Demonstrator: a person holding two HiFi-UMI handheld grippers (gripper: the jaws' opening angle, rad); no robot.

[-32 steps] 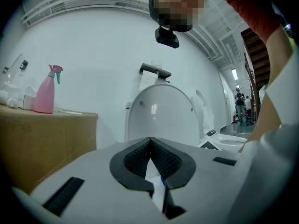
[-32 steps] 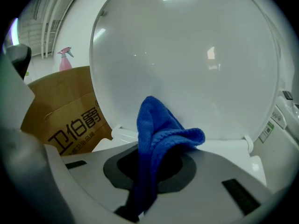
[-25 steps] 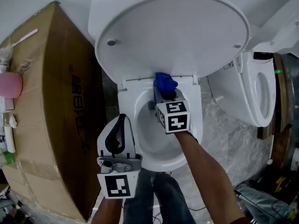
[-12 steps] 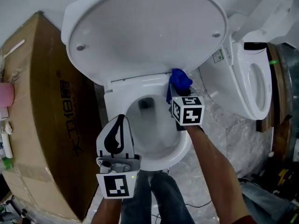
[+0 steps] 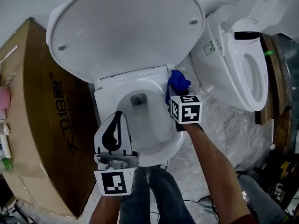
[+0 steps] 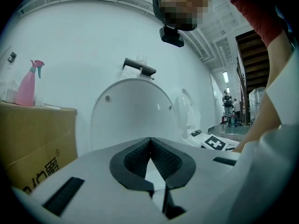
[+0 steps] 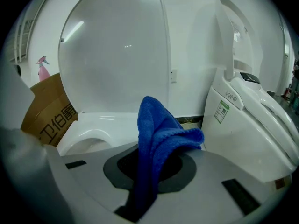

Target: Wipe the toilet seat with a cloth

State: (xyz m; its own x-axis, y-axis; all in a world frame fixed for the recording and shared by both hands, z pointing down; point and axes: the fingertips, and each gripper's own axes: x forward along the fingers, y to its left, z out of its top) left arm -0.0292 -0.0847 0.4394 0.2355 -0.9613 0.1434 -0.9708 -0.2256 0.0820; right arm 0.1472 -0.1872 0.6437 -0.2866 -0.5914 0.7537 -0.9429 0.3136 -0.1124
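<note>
Wiping looks like the step in hand, and by my reading it is only partly done. My right claw (image 5: 174,96) is clenched on the cloth (image 5: 178,81). The cloth sits at the back right corner of the seat (image 5: 104,102), just below the raised lid (image 5: 126,27). I cannot tell from either view whether the cloth is actually pressing on the seat or is just above it. My left claw (image 5: 117,125) is clenched on nothing, its pads (image 6: 135,158) meeting at the tips, and it hangs over the front left of the bowl (image 5: 142,120).

For the next move I would lay the cloth flat on the seat and draw it forward along the right side. That means following the curve with steady pressure and keeping the loose end out of the bowl.

The cloth is blue, soft and napped like microfibre. It is bunched into a standing fold with a stitched hem showing, so it will drag and fold over unless I press it down. The seat is hard, glossy white, a smooth oval ring. The lid is a broad, shiny oval with two small bumpers. The pads are dark and ribbed.
</note>
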